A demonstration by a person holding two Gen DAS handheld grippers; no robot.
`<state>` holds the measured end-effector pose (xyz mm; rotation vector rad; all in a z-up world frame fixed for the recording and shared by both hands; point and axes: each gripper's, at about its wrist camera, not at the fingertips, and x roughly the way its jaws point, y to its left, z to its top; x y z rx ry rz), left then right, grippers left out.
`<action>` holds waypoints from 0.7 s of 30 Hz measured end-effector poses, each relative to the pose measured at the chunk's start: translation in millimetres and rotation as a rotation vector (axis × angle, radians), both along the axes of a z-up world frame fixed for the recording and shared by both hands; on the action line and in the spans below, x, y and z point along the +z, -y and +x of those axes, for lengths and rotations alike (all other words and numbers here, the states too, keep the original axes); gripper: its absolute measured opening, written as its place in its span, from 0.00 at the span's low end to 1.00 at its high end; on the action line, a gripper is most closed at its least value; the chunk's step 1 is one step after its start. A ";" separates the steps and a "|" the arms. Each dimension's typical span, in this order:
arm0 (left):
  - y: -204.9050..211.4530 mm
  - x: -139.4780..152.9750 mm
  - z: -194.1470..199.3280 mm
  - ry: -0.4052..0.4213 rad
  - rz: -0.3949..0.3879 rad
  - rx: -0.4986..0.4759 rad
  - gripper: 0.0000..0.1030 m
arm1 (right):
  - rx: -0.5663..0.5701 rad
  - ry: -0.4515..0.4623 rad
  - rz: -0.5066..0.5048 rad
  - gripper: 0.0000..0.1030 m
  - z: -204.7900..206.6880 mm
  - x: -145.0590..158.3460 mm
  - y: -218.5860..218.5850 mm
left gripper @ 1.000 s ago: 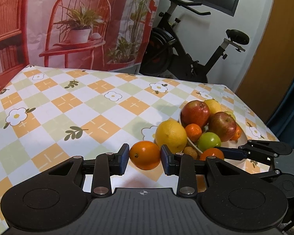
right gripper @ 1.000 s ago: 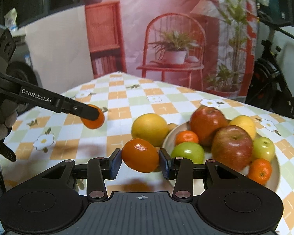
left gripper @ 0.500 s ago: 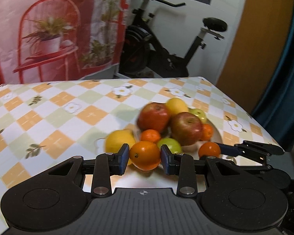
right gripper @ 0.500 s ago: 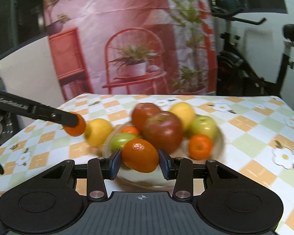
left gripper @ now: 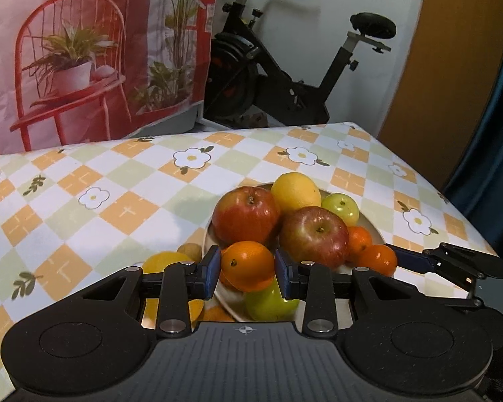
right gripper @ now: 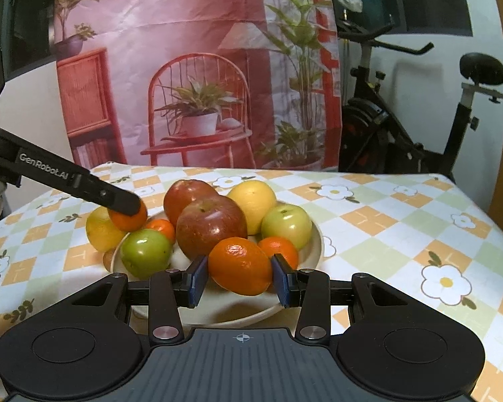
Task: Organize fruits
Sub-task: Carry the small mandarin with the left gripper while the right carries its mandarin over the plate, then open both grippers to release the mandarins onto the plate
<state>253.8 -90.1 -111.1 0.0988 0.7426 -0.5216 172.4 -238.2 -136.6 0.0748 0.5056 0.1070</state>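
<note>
Left claw [left gripper: 248,272]: closed on an orange [left gripper: 248,265], blue pads pressed to both its sides, fruit raised above the near rim of the plate [left gripper: 207,234]. Just below the claw: a green apple [left gripper: 268,301]. Just left of the claw, off the plate on the table [left gripper: 84,221]: a lemon [left gripper: 161,261]. Just ahead: two red apples [left gripper: 246,217], side by side. Beyond those: a yellow citrus [left gripper: 295,191] and a small green apple [left gripper: 340,207]. To the right, near: the right claw [left gripper: 390,257] with its own fruit.

Right claw [right gripper: 239,276]: clamped on a second orange [right gripper: 239,266], held over the plate's near edge. Just ahead: a small mandarin [right gripper: 280,248] and a big red apple [right gripper: 211,227]. Ahead left: a green apple and the left claw with its orange. Farthest: a patterned backdrop [right gripper: 191,67] and an exercise bike [right gripper: 412,124].
</note>
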 end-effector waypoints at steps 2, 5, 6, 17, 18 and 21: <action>3.5 0.1 2.6 0.004 0.008 -0.004 0.36 | -0.004 -0.008 0.008 0.37 1.9 -1.1 1.0; 8.0 0.3 5.8 0.010 0.017 -0.012 0.36 | -0.008 -0.017 0.009 0.37 3.4 -2.6 1.4; 9.7 0.2 7.2 0.011 0.019 -0.013 0.36 | -0.010 -0.020 0.014 0.37 4.0 -2.9 2.3; 15.1 -3.0 21.0 -0.009 0.024 -0.006 0.36 | -0.027 -0.035 0.047 0.37 7.6 -6.0 9.2; 15.8 -3.3 21.6 -0.010 0.024 -0.008 0.36 | -0.027 -0.035 0.047 0.37 7.7 -6.2 9.0; 19.1 -4.1 21.6 -0.011 0.023 -0.017 0.36 | -0.027 -0.036 0.046 0.37 7.5 -6.0 8.8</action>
